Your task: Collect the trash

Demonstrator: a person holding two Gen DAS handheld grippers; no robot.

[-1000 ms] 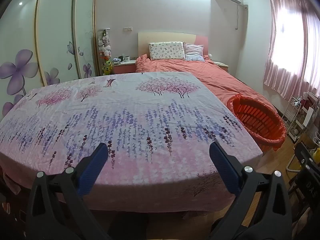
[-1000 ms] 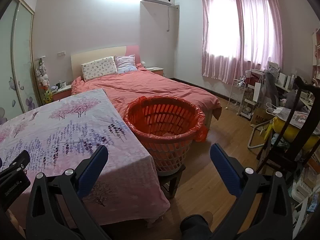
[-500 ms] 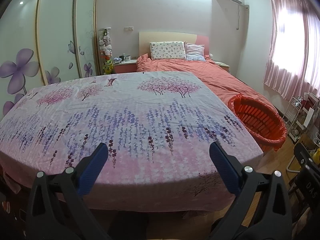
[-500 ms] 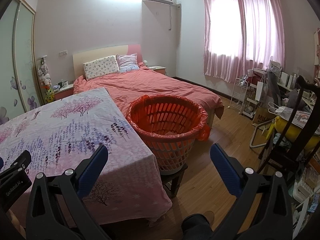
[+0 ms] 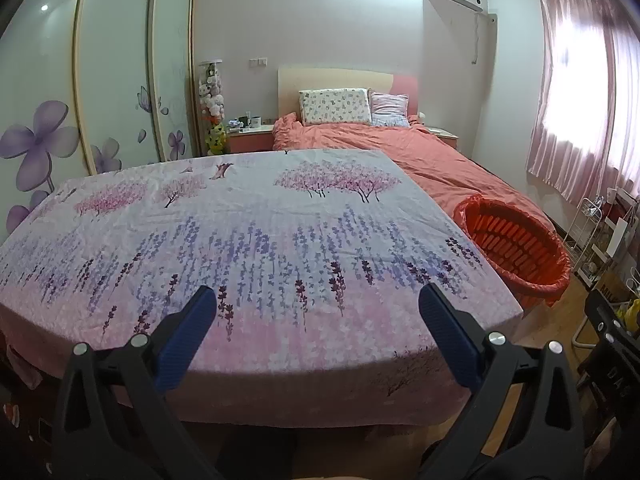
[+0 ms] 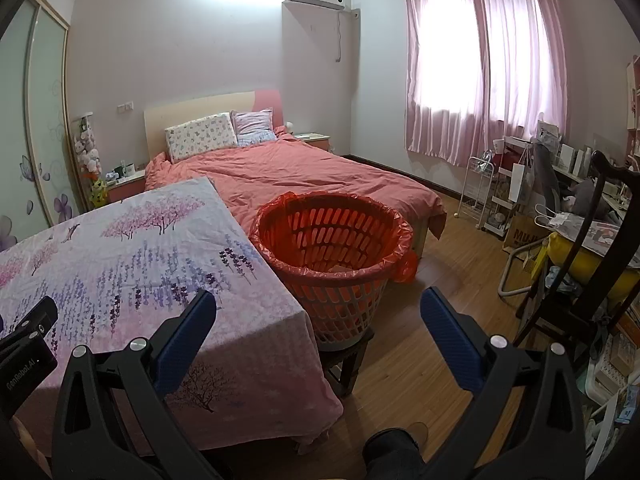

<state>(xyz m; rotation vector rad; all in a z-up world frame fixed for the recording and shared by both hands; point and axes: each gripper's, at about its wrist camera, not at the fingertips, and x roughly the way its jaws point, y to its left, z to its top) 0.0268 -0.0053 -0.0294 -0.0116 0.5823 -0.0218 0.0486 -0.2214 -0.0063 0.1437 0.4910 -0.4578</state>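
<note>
At the far left stands a wardrobe [image 5: 52, 92] with pale sliding doors painted with purple flowers, and beside it a column of soft toys [image 5: 212, 108] next to a small nightstand [image 5: 250, 136]. My left gripper [image 5: 318, 312] hangs above the near edge of the counter [image 5: 248, 240], which is draped in a cloth printed with lavender and pink trees; its blue fingers [image 5: 188, 334] are spread wide with nothing between them. I cannot see any loose trash on the cloth. Behind the counter lies the bed [image 6: 304, 176] with a coral cover and two pillows [image 6: 202, 140] against the headboard. Just beside the counter's right edge is the red basket [image 6: 334, 248], lined with a red bag [image 6: 406, 266] and resting on a low dark stool [image 6: 346, 354]; something pale lies at its bottom, too unclear to name. My right gripper [image 6: 318, 312] hovers low before the basket, its fingers [image 6: 448, 338] also wide and holding nothing. Further right come the wooden floor [image 6: 440, 276], pink curtains [image 6: 480, 68] over a bright window, a white wire rack [image 6: 478, 188], and a dark chair [image 6: 580, 256] among cluttered things.
</note>
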